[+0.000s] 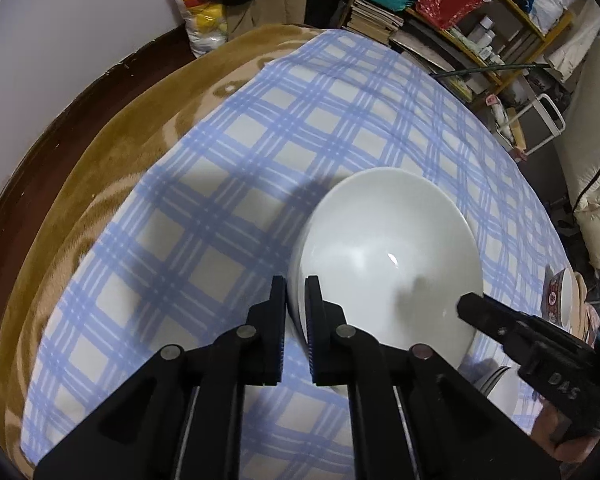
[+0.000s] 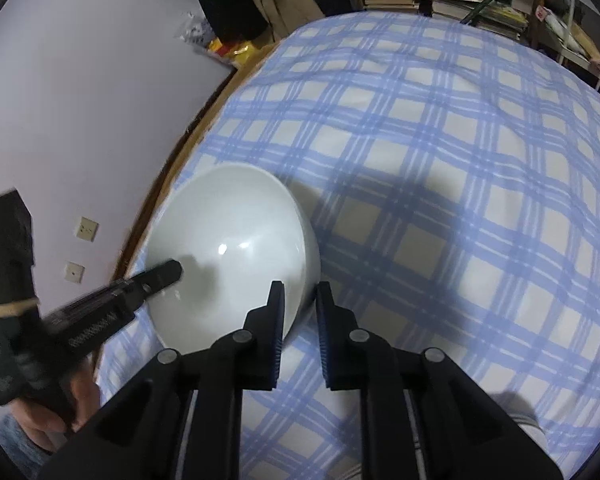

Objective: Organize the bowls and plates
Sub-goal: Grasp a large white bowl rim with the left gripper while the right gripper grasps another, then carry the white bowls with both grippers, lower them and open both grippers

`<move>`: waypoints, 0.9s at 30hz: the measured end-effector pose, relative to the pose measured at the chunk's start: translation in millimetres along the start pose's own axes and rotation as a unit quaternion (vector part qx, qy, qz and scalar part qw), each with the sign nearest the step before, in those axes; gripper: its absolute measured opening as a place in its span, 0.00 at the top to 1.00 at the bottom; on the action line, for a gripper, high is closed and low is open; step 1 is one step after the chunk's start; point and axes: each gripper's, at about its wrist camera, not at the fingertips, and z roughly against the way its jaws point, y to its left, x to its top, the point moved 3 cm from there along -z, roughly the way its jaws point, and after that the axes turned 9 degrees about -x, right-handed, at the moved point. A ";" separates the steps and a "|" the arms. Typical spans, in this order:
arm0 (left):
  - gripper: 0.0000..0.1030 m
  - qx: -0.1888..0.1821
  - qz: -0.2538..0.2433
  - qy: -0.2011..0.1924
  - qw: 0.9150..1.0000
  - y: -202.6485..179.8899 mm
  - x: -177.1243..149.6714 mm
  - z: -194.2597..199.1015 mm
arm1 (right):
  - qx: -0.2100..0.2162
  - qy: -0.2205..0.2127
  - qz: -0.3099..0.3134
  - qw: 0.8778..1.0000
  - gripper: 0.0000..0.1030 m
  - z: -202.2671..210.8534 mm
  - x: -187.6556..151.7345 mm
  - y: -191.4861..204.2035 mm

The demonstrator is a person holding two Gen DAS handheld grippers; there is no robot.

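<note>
We've got a blue plaid cloth (image 1: 260,128) over a tan blanket (image 1: 112,168), cluttered shelves (image 1: 460,28) of books behind, plus a plastic bag (image 1: 200,8) by the wall.

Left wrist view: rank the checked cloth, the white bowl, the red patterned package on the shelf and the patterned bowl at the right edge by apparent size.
1. Checked cloth
2. White bowl
3. Red patterned package; it is farther away, so true size unsure
4. Patterned bowl, partly cut off
</note>
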 end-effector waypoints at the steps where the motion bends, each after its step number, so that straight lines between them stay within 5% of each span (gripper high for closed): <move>1: 0.91 0.000 0.002 -0.001 1.000 -1.5 -1.6 2.4 | -0.001 -0.003 0.002 1.000 0.84 4.8 -0.4 -0.7; 6: 0.90 -0.012 0.003 0.002 1.000 -15.3 -11.6 8.0 | -0.032 -0.009 0.023 0.999 0.84 20.0 -9.5 -5.8; 27: 0.89 -0.006 -0.016 0.006 1.000 -43.3 -57.0 -2.4 | -0.018 -0.008 -0.032 0.999 0.84 29.8 -53.9 -52.5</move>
